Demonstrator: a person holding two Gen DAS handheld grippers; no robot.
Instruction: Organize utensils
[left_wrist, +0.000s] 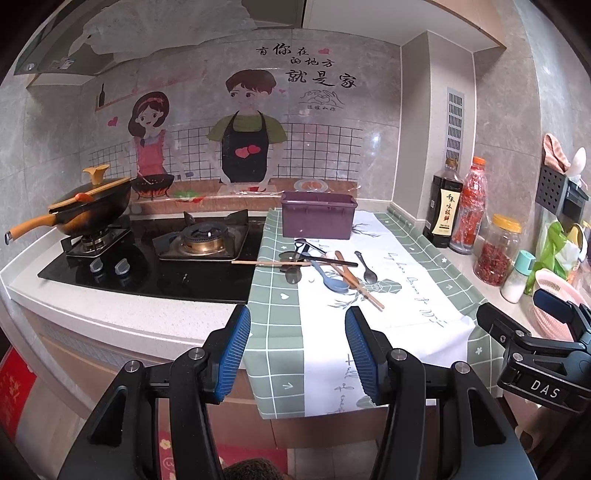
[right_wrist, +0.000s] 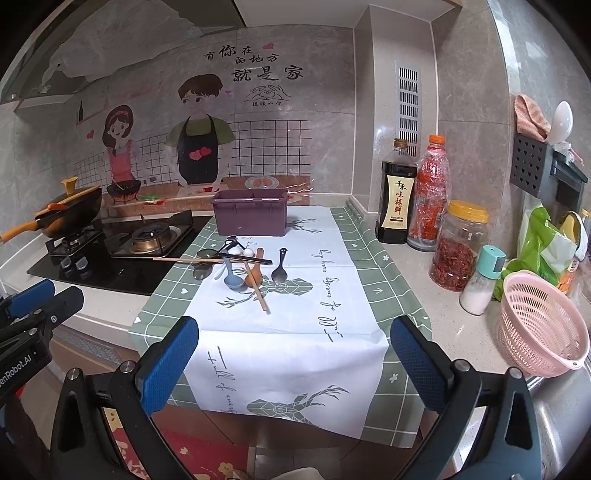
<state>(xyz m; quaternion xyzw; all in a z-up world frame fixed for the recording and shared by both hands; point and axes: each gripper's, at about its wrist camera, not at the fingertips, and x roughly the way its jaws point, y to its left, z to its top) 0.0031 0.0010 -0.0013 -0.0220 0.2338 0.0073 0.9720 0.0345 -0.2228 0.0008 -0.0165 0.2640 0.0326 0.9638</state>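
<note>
Counter cloth (right_wrist: 295, 332): utensil pile (right_wrist: 240, 266) before purple bin (right_wrist: 251, 218); pink colander (right_wrist: 543, 325) whole only right view; both tongs (left_wrist: 297, 350) (right_wrist: 293, 365) apart, empty.

Purple bin (right_wrist: 249, 218) interior hidden; piled utensils (right_wrist: 240, 266) overlap, some indistinct.

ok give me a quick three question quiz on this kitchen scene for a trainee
1. True or false: the purple bin already holds some of the utensils.
2. Multiple choice: where does the pile of utensils lie? A) on the stove B) on the cloth, in front of the purple bin C) in the pink basket
3. Fill in: both the left gripper and the right gripper are ____ and hold nothing.

Key
1. False as far as the pictures show: no utensil shows above its rim and all visible ones lie on the cloth.
2. B
3. open
</note>
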